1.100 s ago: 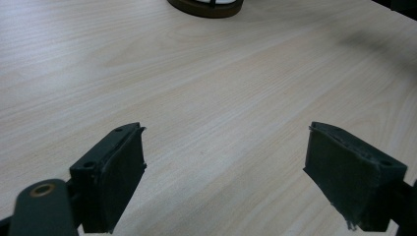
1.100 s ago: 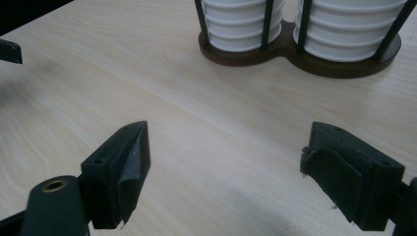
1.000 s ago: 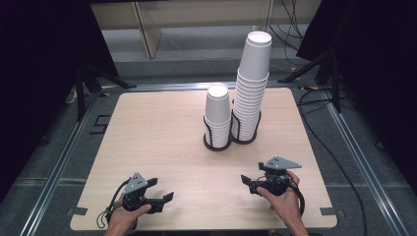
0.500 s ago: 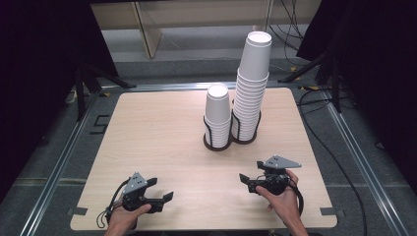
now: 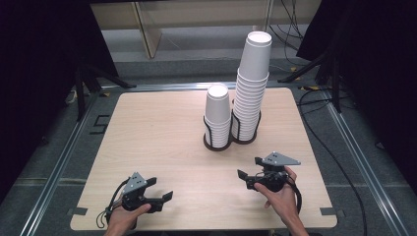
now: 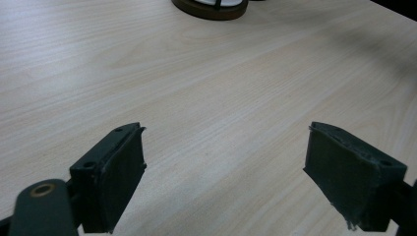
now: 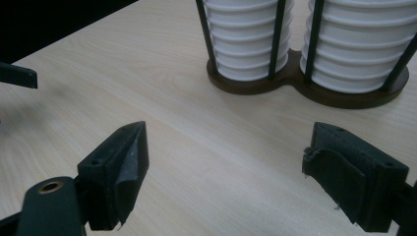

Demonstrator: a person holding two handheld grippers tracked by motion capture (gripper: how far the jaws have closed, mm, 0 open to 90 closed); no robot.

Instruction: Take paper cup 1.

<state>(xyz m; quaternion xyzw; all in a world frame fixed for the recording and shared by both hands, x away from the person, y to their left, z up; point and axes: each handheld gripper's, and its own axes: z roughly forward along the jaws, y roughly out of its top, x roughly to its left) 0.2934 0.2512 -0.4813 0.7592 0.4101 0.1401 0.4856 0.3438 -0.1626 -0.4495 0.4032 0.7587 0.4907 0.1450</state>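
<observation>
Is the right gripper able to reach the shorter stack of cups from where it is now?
Probably yes. The right gripper is open and empty, and bare table lies between it and the shorter cup stack. The black cup holder rails cover only the stack's lower part; its top stands free.

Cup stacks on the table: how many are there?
2, side by side in a dark two-ring holder toward the table's far side: a short cup stack on the left, a tall cup stack on the right.
</observation>
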